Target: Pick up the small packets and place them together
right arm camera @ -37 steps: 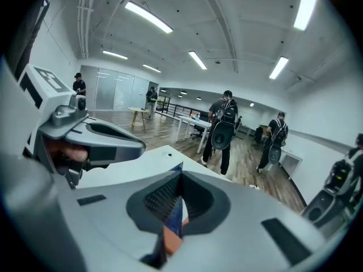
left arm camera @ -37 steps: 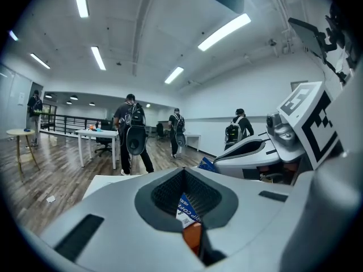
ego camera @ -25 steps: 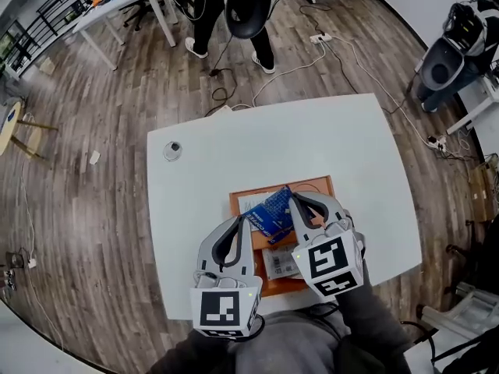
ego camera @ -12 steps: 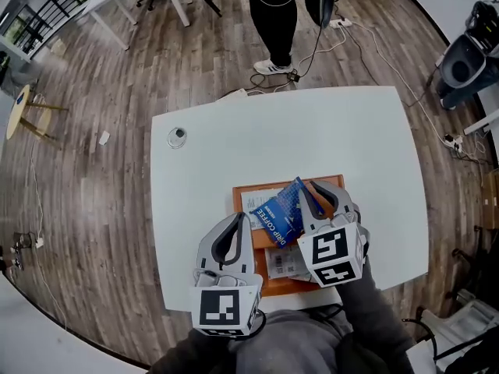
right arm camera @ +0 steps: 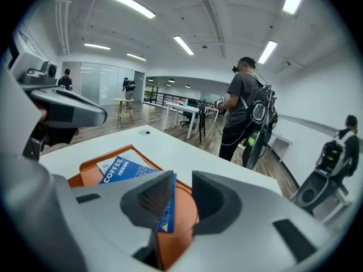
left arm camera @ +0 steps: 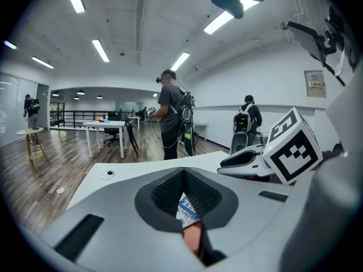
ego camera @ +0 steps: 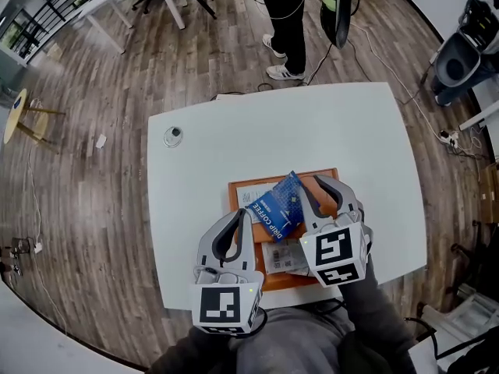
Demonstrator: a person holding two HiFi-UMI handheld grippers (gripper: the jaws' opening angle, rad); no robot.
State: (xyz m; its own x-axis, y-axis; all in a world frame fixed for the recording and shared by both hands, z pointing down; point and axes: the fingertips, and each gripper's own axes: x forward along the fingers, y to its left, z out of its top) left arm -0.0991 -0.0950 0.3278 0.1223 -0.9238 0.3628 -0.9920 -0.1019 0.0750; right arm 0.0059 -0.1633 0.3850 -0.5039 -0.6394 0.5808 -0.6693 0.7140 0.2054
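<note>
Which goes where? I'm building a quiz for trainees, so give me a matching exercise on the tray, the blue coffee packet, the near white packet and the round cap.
1 orange tray
2 blue coffee packet
3 near white packet
4 round cap

A alone on the white table, far left
B across the tray's far half
C flat in the tray's near end
D by the table's near edge

Pairs: 1-D, 2-B, 3-C, 4-A

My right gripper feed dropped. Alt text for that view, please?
The right gripper has just been opening its jaws; the edge of a blue coffee packet stands between them, over an orange tray on a white table. A person with a backpack stands beyond.
</note>
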